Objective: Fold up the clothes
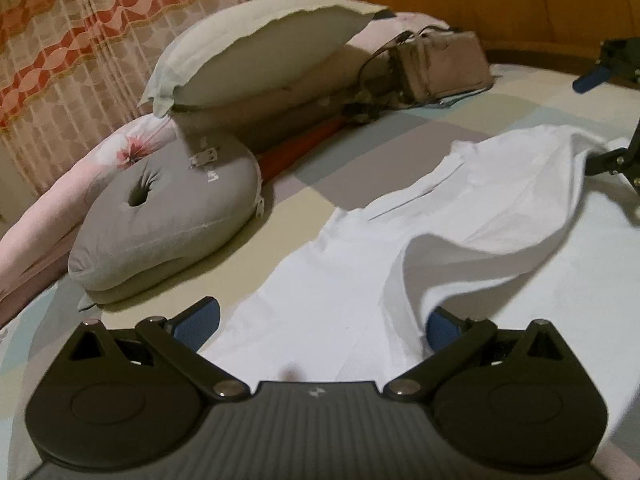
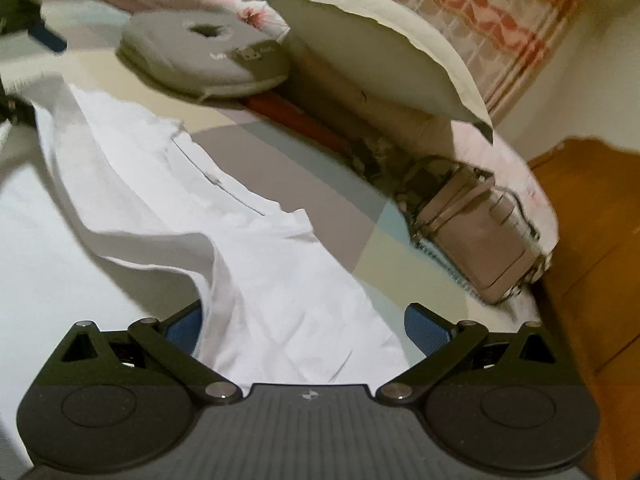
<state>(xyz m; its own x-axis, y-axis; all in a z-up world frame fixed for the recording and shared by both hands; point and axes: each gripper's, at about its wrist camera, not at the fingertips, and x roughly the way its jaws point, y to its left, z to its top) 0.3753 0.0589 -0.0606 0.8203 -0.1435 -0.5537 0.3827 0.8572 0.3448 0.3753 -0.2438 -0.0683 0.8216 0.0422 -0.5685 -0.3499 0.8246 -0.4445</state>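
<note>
1. The white garment lies on the bed sheet, partly folded over; its near edge is hidden under both grippers.
2. Left gripper: jaws apart, cloth between them.
3. Right gripper: jaws apart, cloth covering its left pad.
4. Grey ring cushion and blurred bag lie beside.

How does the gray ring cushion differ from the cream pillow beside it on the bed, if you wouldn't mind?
The gray ring cushion is round with a centre hole; the cream pillow is rectangular and solid. The cushion lies flat on the bed, while the pillow sits propped higher on a stack of bedding. The cushion shows a zipper and tag; the pillow looks plain. Both are soft.
</note>
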